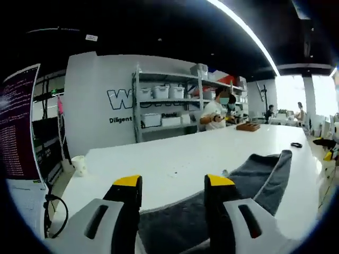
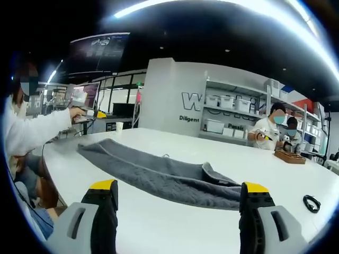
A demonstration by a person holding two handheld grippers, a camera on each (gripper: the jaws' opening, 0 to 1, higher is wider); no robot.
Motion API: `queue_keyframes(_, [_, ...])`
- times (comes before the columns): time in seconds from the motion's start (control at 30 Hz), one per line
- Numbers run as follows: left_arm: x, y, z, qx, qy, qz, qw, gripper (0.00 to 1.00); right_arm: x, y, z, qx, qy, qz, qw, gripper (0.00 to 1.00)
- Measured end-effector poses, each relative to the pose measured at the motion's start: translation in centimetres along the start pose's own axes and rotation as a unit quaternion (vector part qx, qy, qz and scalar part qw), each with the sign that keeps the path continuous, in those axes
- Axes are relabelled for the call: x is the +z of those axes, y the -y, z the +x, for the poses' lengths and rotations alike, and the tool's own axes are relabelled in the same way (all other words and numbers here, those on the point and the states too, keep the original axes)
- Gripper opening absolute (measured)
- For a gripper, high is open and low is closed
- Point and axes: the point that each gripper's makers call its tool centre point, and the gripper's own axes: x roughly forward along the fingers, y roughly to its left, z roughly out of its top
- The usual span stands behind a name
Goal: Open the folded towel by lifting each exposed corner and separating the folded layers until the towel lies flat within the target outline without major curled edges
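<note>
A dark grey towel point(image 2: 164, 177) lies in a long folded strip across the white table point(image 2: 159, 222), with a raised fold near its right end. My right gripper point(image 2: 180, 193) stands open a little short of the towel's near edge, nothing between its yellow-tipped fingers point(image 2: 105, 186). In the left gripper view the same towel point(image 1: 259, 177) runs from under my jaws toward the right, its far end draped up. My left gripper point(image 1: 174, 182) is open just above the towel's near part, with cloth showing below and between the jaws.
A white paper cup point(image 1: 79, 165) stands at the table's left corner. A small black ring-like object point(image 2: 311, 202) lies on the table at right. People sit at the far end by a brown tray point(image 1: 248, 126), shelves with bins behind. A seated person in white point(image 2: 26, 132) is at left.
</note>
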Motion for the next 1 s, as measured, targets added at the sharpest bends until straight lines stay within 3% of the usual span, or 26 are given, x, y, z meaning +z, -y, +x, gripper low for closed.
queue_keyframes(0.07, [0.6,1.5,-1.2,-0.018,0.017,-0.008,0.9997,0.59,0.2,0.1,0.0,-0.001,-0.001,-0.005,1.0000,0.96])
queue_keyframes(0.1, [0.6,3.5,-2.5,-0.044,0.025,-0.020,0.9985,0.59,0.3,0.1,0.0,-0.002,-0.001,-0.006,1.0000,0.96])
queue_keyframes(0.13, [0.5,3.9,-2.8,-0.048,0.025,-0.024,0.9983,0.59,0.3,0.2,0.0,-0.002,-0.001,-0.007,1.0000,0.96])
queue_keyframes(0.2, [0.2,6.6,-4.6,-0.077,0.040,-0.038,0.9955,0.60,0.3,0.3,0.0,-0.003,-0.002,-0.008,1.0000,0.96])
queue_keyframes(0.4, [-2.8,12.3,-9.4,-0.116,0.055,-0.052,0.9903,0.68,0.3,0.2,0.1,-0.006,-0.005,-0.008,0.9999,0.96])
queue_keyframes(0.47, [-3.9,13.2,-10.6,-0.112,0.055,-0.046,0.9912,0.70,0.2,0.3,0.1,-0.007,-0.008,-0.010,0.9999,0.96])
queue_keyframes(0.67, [-7.6,13.8,-13.0,-0.069,0.007,-0.029,0.9971,0.81,-0.2,0.4,0.7,-0.009,-0.018,-0.018,0.9996,0.96])
queue_keyframes(0.87, [-8.7,14.7,-14.1,-0.047,-0.004,-0.028,0.9985,0.89,-0.7,0.0,1.5,-0.004,-0.030,-0.024,0.9992,0.96])
queue_keyframes(1.0, [-9.8,14.8,-14.5,-0.020,-0.040,0.005,0.9990,0.95,-0.6,0.1,2.5,0.000,-0.037,-0.036,0.9987,0.96])
